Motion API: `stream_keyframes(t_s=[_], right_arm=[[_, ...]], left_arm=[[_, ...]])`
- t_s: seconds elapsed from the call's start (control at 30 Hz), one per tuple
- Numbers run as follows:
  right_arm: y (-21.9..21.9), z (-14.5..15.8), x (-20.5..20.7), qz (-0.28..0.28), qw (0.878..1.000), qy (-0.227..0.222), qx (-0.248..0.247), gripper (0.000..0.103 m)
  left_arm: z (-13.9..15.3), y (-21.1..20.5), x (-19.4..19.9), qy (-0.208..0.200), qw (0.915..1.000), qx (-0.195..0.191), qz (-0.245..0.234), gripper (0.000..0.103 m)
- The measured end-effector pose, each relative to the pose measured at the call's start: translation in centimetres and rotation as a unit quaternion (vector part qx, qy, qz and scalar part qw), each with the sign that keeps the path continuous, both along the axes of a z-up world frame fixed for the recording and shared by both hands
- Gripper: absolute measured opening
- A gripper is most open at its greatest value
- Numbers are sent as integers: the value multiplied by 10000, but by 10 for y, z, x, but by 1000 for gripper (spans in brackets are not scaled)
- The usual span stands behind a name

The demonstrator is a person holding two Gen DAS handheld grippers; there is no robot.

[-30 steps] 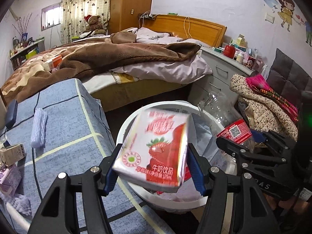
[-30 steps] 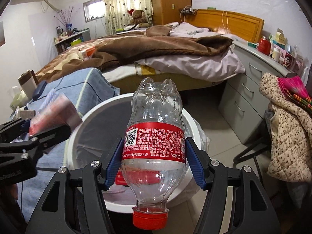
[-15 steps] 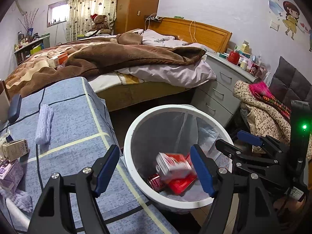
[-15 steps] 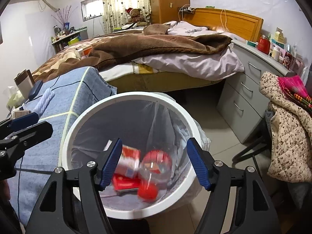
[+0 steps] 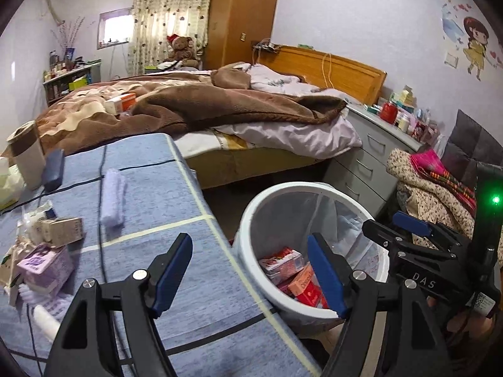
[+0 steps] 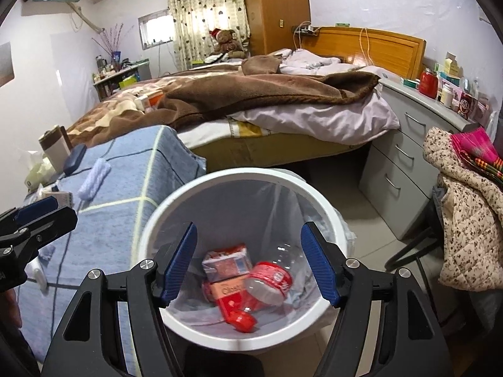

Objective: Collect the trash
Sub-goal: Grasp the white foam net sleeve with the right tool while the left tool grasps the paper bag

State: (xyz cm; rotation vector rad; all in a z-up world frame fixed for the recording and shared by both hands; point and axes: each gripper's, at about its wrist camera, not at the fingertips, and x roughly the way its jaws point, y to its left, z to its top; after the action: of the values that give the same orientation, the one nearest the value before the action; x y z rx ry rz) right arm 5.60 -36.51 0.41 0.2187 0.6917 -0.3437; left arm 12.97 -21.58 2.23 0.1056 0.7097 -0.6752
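Observation:
A white trash bin (image 6: 220, 182) with a clear liner stands on the floor beside the blue-covered table; it also shows in the left wrist view (image 5: 251, 216). Inside lie a red-and-white strawberry milk carton (image 6: 226, 262), a clear plastic bottle with a red label (image 6: 270, 282) and red cap, and other red packaging. The carton also shows in the left wrist view (image 5: 281, 262). My right gripper (image 6: 248, 264) is open and empty above the bin. My left gripper (image 5: 250, 273) is open and empty over the table edge and the bin's left rim.
The blue checked table (image 5: 141, 213) carries small boxes (image 5: 59, 227), a purple pack (image 5: 44, 267), a white cloth roll (image 5: 111, 199), a dark case (image 5: 53, 169) and a cup (image 5: 25, 157). Beyond are a bed (image 6: 267, 100), a grey drawer unit (image 6: 405, 157) and clothes on a chair (image 6: 468, 207).
Both grippers opened. The milk carton dropped from my left gripper and the bottle from my right gripper into the bin. My left gripper then shifted left toward the table.

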Motion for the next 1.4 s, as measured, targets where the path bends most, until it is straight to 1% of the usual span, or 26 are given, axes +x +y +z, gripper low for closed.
stream_keyframes(t_s=[0.13, 0.4, 0.77, 0.83, 1.03, 1.17, 1.2, 1.27, 1.37, 1.4], right_arm=[[16, 4, 6, 190, 9997, -153, 25, 70], [45, 5, 23, 567, 9981, -231, 44, 70], [88, 7, 58, 1124, 9933, -248, 85, 70], [94, 7, 64, 1207, 9922, -292, 96, 70], [114, 6, 91, 1427, 9895, -239, 47, 70], [125, 1, 110, 1537, 9880, -140, 91, 70], [128, -1, 117, 1549, 9878, -87, 101, 70], [130, -4, 128, 1599, 9871, 3, 118, 70], [133, -8, 142, 1667, 9858, 56, 189, 70], [134, -9, 146, 1662, 9859, 96, 195, 70]], left_arm=[[3, 24, 0, -131, 9996, 4, 245, 77], [6, 77, 8, -177, 9972, -61, 724, 77], [3, 152, 23, -191, 9885, -112, 1493, 78], [3, 164, 27, -187, 9868, -109, 1604, 78], [-1, 204, 42, -179, 9817, -78, 1895, 78], [-7, 227, 53, -185, 9788, 92, 2038, 78], [-8, 233, 56, -164, 9785, 83, 2055, 78], [-11, 245, 63, -135, 9784, 109, 2062, 82], [-20, 258, 73, -74, 9764, 363, 2129, 84], [-22, 262, 76, -54, 9757, 390, 2156, 84]])
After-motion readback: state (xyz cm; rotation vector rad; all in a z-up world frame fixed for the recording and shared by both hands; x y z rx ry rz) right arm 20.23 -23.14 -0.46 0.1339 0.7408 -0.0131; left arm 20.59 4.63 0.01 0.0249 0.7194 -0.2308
